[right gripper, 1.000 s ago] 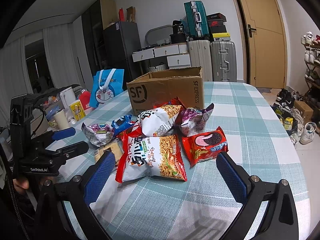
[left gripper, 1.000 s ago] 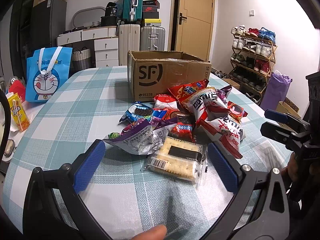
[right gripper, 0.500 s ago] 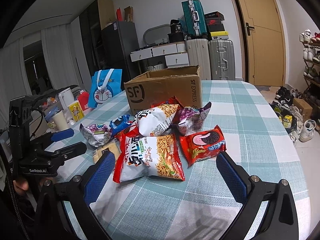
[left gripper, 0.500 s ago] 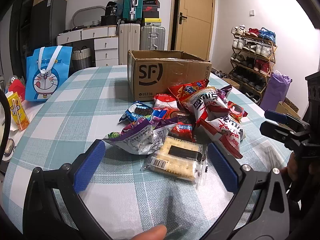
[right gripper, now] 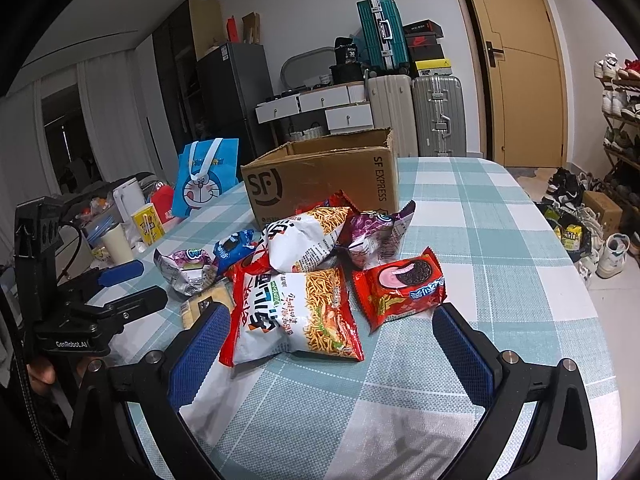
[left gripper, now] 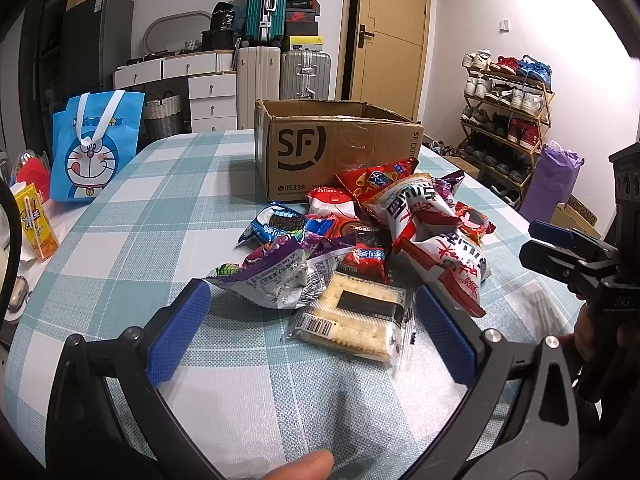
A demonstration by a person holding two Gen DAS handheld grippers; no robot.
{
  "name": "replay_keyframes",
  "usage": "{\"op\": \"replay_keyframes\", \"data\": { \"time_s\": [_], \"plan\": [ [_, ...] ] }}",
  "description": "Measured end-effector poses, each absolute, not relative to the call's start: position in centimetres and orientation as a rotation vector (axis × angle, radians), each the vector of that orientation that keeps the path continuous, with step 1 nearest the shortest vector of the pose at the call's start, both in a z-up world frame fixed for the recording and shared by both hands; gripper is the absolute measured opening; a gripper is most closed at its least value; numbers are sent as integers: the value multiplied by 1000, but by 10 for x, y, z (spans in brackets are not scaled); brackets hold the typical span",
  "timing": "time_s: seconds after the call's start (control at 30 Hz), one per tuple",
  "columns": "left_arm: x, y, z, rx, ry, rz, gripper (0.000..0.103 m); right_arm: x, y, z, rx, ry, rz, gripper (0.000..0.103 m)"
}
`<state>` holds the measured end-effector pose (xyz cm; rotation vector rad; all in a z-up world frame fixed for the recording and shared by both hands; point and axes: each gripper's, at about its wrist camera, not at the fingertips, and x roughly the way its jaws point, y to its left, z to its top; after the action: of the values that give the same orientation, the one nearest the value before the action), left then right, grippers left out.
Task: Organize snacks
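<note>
Two tools are in my hands, and both stand spread wide with nothing between their blue pads. My left tool [left gripper: 312,332] hovers low over the checked surface [left gripper: 168,208], and nearest its gap lies a clear pack of crackers [left gripper: 354,322] with a barcode end toward me. Just behind it a purple-and-silver bag [left gripper: 276,276] leans on the crackers' far corner. My right tool [right gripper: 332,344] faces the same heap from the other side; closest to it is a large noodle-snack bag [right gripper: 298,314], overlapping the left pad's tip, with a red cookie pack [right gripper: 400,284] beside it on the right.

From the right wrist view the crackers are mostly hidden behind the left pad and the noodle bag, so only a corner shows. A second noodle bag [right gripper: 300,240] lies on top of the first. The blue cookie pack [left gripper: 272,226] is clear on the left view but only partly seen from the right. Several red packs in the heart of the pile overlap so much that I cannot sort one from another.

Beyond the heap stands the open SF cardboard box [left gripper: 336,152], its inside not visible from either camera. Farther left on the surface a blue Doraemon bag [left gripper: 94,148] stands upright, and a yellow drink carton [left gripper: 34,220] sits near the edge.
</note>
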<state>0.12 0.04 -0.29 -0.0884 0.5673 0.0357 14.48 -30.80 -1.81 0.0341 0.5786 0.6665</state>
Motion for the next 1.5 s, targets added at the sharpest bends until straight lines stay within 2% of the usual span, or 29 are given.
{"op": "replay_keyframes", "data": {
  "time_s": [1.07,1.5],
  "plan": [
    [6,6,-1,-102,585,50,102,141,-297,-18,-38,588,652,103],
    [35,24,-4,-112,679,78,102,168,-273,-24,-38,775,719,103]
  ]
}}
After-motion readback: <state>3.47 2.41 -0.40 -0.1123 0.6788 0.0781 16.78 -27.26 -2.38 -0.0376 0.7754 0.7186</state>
